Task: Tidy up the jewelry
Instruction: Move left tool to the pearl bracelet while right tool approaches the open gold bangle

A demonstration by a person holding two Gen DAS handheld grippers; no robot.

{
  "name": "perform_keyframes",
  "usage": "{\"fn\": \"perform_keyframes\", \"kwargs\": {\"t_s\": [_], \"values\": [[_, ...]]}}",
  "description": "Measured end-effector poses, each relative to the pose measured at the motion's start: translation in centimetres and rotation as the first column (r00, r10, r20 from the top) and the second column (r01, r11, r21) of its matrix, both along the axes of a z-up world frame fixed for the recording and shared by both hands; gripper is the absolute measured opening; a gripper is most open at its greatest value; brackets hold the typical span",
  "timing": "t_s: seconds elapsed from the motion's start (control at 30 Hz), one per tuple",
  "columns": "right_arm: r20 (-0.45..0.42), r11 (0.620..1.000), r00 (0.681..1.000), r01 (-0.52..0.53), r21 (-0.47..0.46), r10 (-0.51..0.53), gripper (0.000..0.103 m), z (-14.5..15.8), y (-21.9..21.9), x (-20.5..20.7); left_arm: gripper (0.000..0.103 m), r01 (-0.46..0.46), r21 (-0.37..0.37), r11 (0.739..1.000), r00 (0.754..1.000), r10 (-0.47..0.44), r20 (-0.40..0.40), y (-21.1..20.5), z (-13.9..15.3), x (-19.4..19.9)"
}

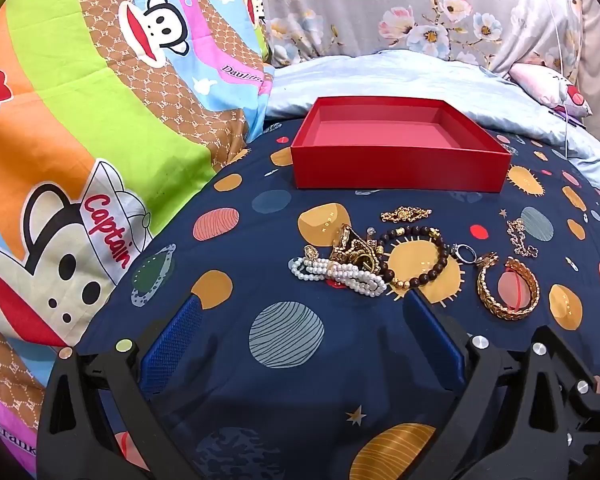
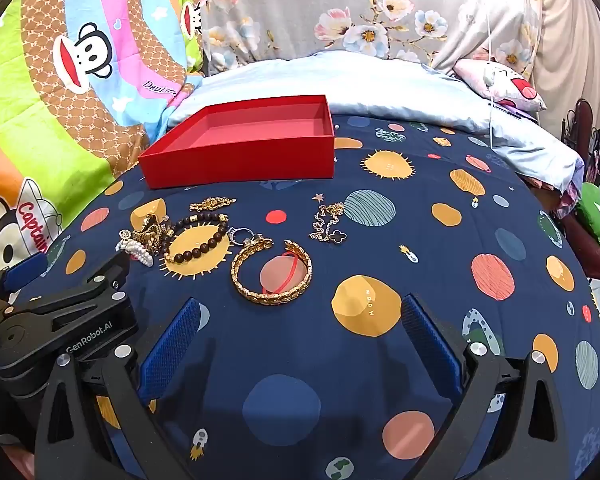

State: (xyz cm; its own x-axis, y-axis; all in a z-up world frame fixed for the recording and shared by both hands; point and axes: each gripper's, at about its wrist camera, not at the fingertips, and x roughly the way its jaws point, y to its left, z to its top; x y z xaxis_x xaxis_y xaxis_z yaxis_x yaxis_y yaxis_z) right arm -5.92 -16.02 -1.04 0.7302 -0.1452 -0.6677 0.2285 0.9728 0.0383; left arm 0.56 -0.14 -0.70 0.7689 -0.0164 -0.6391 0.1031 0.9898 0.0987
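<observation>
Jewelry pile (image 1: 380, 264) on the navy bedspread (image 1: 284, 400) just in front of the red box (image 1: 400, 168), gold bangle (image 2: 271, 276) beside the beads, your left gripper (image 1: 304, 320) and right gripper (image 2: 300, 320) both spread wide, holding nothing, short of the pile.

Both wrist views look steeply down, close over the bedspread (image 1: 284, 400), sharing the red box (image 2: 240, 160).
</observation>
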Motion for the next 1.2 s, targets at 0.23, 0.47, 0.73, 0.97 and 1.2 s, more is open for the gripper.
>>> {"fn": "perform_keyframes", "kwargs": {"t_s": [0.23,0.47,0.73,0.97,1.2], "values": [[-0.006,1.000,1.000,0.001,0.005,-0.001,0.098,0.0,0.0,0.0,0.098,0.003,-0.002,1.000,1.000,-0.003,0.000,0.0,-0.1,0.0],[-0.014,1.000,1.000,-0.004,0.013,0.004,0.098,-0.2,-0.4,0.1,0.098,0.011,-0.023,1.000,1.000,-0.011,-0.002,0.2,0.1,-0.1],[-0.031,1.000,1.000,-0.006,0.019,0.007,0.098,-0.4,-0.2,0.5,0.098,0.001,-0.029,1.000,1.000,-0.001,-0.005,0.5,0.2,0.0],[-0.059,0.998,0.998,-0.012,0.065,0.016,0.098,-0.7,-0.7,1.0,0.098,-0.017,-0.143,0.990,0.998,0.008,-0.059,2.4,-0.1,0.9],[-0.082,0.999,0.996,-0.013,0.044,0.017,0.098,-0.7,-0.2,3.4,0.098,-0.038,-0.149,0.988,0.997,0.026,-0.079,3.9,-0.2,2.5]]}}
